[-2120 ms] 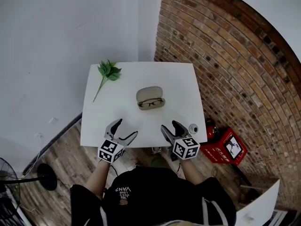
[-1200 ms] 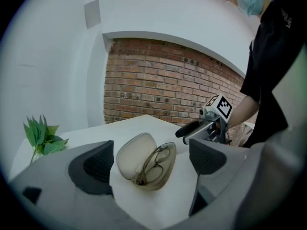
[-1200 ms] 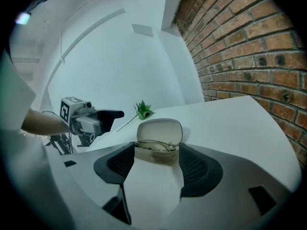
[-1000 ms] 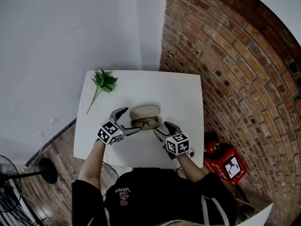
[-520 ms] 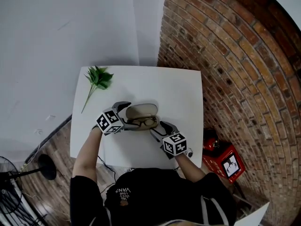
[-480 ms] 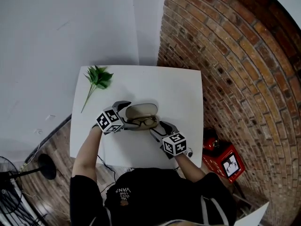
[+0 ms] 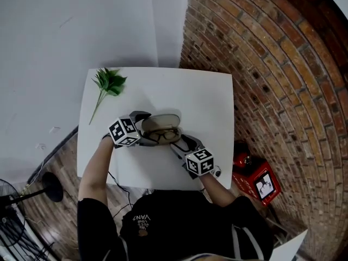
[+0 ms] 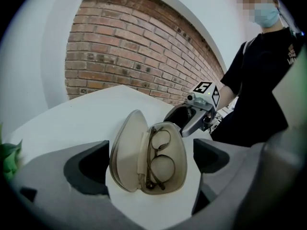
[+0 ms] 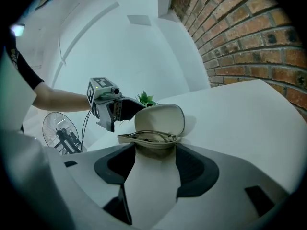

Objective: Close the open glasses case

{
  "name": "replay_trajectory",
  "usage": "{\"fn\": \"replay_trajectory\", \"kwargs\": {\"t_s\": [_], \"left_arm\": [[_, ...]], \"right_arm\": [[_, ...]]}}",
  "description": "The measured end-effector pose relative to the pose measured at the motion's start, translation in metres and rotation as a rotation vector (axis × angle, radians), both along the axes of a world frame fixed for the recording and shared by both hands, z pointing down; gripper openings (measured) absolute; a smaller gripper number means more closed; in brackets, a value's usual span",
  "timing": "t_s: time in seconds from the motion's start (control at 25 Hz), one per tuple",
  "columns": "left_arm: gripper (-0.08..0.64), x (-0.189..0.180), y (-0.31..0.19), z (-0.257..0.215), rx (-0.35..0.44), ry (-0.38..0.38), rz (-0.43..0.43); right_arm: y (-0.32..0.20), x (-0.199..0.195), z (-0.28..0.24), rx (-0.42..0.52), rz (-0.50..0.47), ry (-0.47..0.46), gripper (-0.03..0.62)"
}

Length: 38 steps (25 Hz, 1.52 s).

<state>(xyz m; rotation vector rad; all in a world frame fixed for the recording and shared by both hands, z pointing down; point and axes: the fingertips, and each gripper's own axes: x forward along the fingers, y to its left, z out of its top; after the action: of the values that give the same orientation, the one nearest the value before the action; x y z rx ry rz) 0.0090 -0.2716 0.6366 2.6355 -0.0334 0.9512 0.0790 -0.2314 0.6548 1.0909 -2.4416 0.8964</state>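
Observation:
A beige glasses case [image 7: 161,127] lies open in the middle of the white table [image 7: 206,99], its lid [image 8: 125,150] raised and dark-framed glasses [image 8: 158,159] resting in its base. My left gripper [image 7: 145,129] is at the case's left end. Its jaws are opening, one on each side of the case [image 8: 149,164], and the pads do not visibly press on it. My right gripper [image 7: 179,144] is at the front right of the case. It stands open, with the near end of the base [image 9: 152,147] at the mouth of the jaws [image 9: 154,169].
A green leafy sprig [image 7: 109,83] lies at the table's far left corner. A brick wall [image 7: 261,64] runs along the table's right side. On the floor stand a red box [image 7: 258,182] to the right and a fan [image 7: 11,211] to the left.
Both grippers have come forward from the table's near edge to the case. The left one has tipped downward and now straddles the case's left end. The right one sits at its front right.

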Motion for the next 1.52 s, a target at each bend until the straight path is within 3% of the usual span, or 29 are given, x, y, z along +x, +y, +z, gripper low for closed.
{"fn": "replay_trajectory", "kwargs": {"t_s": [0.48, 0.8, 1.12, 1.52], "left_arm": [[0.541, -0.002, 0.037, -0.015, 0.116, -0.025, 0.069], [0.541, 0.001, 0.065, -0.023, 0.18, 0.017, 0.055], [0.541, 0.004, 0.087, -0.02, 0.188, 0.019, 0.029], [0.537, 0.008, 0.116, -0.003, 0.156, 0.012, -0.014]], "right_arm": [[0.01, 0.005, -0.002, 0.005, 0.027, 0.013, 0.25], [0.018, 0.015, -0.019, 0.041, 0.074, -0.003, 0.244], [0.016, 0.016, -0.041, 0.104, 0.105, -0.054, 0.211], [0.005, 0.011, -0.043, 0.127, 0.085, -0.031, 0.176]]}}
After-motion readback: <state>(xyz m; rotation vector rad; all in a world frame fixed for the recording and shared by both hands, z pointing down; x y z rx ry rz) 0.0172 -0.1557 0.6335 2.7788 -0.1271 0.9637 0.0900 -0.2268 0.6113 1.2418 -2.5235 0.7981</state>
